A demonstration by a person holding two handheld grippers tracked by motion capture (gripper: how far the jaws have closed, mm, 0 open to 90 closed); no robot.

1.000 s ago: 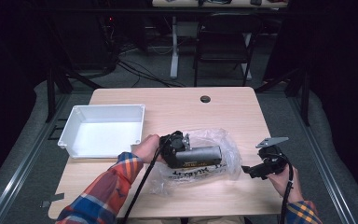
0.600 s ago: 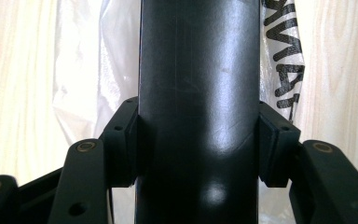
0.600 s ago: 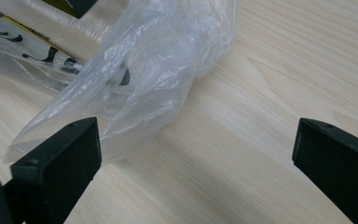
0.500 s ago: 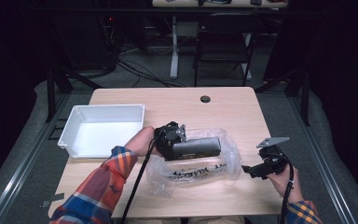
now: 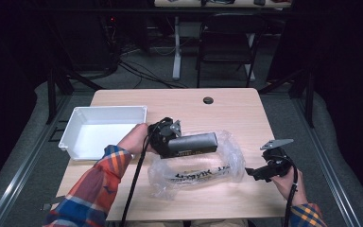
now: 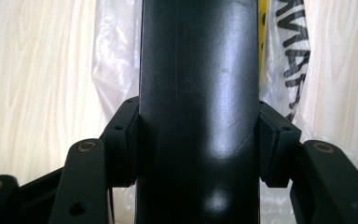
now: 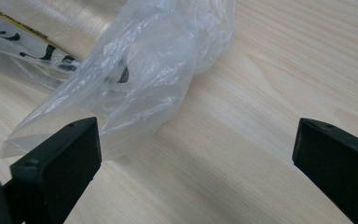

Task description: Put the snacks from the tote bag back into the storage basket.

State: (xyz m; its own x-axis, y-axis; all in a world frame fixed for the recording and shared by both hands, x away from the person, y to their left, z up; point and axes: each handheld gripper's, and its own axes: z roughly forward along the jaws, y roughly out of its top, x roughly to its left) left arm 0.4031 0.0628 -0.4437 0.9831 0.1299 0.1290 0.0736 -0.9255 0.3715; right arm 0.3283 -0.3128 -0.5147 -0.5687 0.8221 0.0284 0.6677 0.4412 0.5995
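The left gripper clamps a black tube, lying crosswise above the plastic bag. The right gripper gapes empty beside the bag's end.

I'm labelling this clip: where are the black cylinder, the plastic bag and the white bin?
black cylinder [image 5: 194, 143], high view, middle of its side.
plastic bag [image 5: 231, 161], high view, clear right-hand part.
white bin [image 5: 69, 135], high view, left wall.
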